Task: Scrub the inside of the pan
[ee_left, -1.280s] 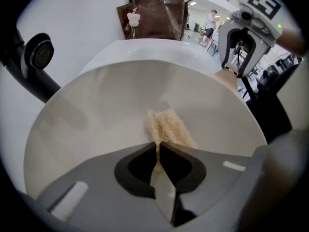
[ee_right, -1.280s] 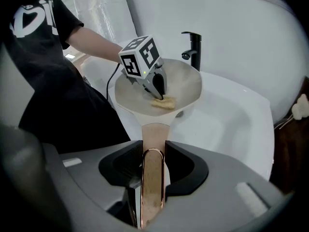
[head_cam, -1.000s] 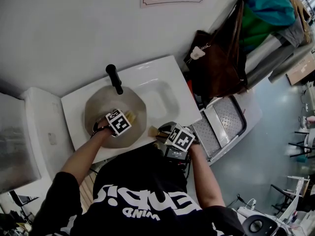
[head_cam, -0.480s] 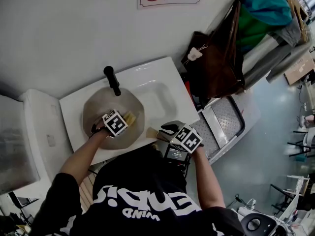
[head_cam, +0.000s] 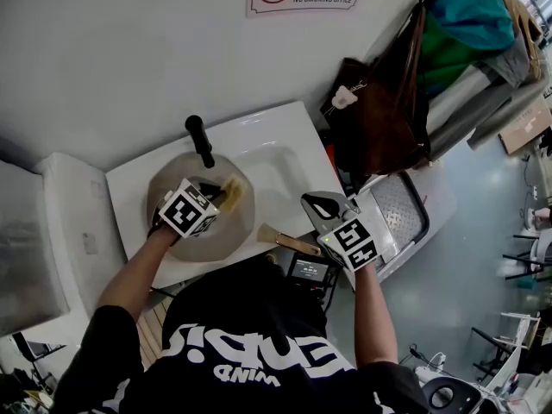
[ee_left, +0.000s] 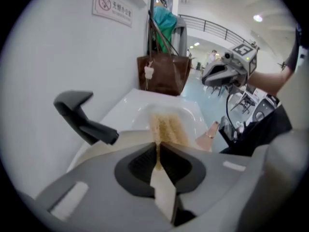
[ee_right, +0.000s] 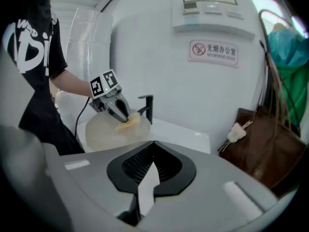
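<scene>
Scrub pad (head_cam: pixel 230 188) is hanging pinched in the left gripper (head_cam: pixel 217 197) above the pan (head_cam: pixel 172 178). Right gripper (head_cam: pixel 317 203) is pressing its empty jaws together, just closed.

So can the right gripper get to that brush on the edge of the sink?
Probably yes. The brush lies bare on the sink's near edge, close beside the right gripper, with nothing between them. Its jaws have just closed on nothing, so they must open first.
</scene>
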Demonstrator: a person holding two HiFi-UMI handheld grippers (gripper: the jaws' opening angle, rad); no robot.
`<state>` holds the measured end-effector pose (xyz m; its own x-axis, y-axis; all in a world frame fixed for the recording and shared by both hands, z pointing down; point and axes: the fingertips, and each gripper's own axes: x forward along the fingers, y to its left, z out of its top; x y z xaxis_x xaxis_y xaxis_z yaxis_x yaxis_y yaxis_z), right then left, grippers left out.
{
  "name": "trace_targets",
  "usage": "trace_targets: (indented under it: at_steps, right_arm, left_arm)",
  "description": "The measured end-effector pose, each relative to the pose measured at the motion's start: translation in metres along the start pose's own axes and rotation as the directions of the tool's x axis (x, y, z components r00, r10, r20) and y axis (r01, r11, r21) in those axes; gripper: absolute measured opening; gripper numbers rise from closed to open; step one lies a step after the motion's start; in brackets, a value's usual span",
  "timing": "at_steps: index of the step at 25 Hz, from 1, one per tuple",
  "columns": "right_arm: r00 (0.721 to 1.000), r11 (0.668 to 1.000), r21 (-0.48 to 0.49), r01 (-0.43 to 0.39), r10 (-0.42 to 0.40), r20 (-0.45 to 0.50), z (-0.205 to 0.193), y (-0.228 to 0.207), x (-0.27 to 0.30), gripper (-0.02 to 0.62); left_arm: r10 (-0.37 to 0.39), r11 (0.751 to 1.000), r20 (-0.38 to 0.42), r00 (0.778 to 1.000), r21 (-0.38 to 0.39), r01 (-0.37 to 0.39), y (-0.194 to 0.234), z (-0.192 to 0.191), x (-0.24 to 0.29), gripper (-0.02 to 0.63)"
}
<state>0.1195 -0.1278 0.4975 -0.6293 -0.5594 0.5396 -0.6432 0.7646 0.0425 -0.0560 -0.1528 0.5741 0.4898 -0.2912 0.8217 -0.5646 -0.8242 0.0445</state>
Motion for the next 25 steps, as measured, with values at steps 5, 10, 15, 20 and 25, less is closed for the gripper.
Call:
trace_targets:
  at_steps: [5, 10, 15, 20, 25]
  right_arm:
    - [0.963, 0.990, 0.052, 0.133, -0.142, 0.231, 0.068, -0.014, -0.032, 0.009]
    - [0.908, 0.979, 0.134, 0.154, -0.194, 0.371, 0.089, 0.001, -0.039, 0.009]
    - [0.890, 0.970, 0.187, 0.155, -0.219, 0.400, 0.084, 0.013, -0.031, 0.009]
    - [0.874, 0.962, 0.221, 0.157, -0.240, 0.422, 0.073, 0.013, -0.024, 0.009]
    - [0.871, 0.948, 0.269, 0.169, -0.271, 0.409, 0.058, 0.009, -0.020, 0.009]
  left_arm:
    - [-0.019, 0.999, 0.294, 0.956, -0.029, 0.029, -0.009, 0.070, -0.054, 0.021]
    - [0.020, 0.999, 0.525, 0.851, -0.034, -0.002, -0.021, 0.108, -0.090, 0.021]
    - [0.082, 0.996, 0.672, 0.736, -0.086, -0.033, -0.021, 0.113, -0.100, 0.021]
    - [0.151, 0.989, 0.744, 0.651, -0.113, -0.100, -0.019, 0.100, -0.102, 0.021]
    - [0.201, 0.979, 0.733, 0.650, -0.135, -0.151, -0.012, 0.081, -0.092, 0.021]
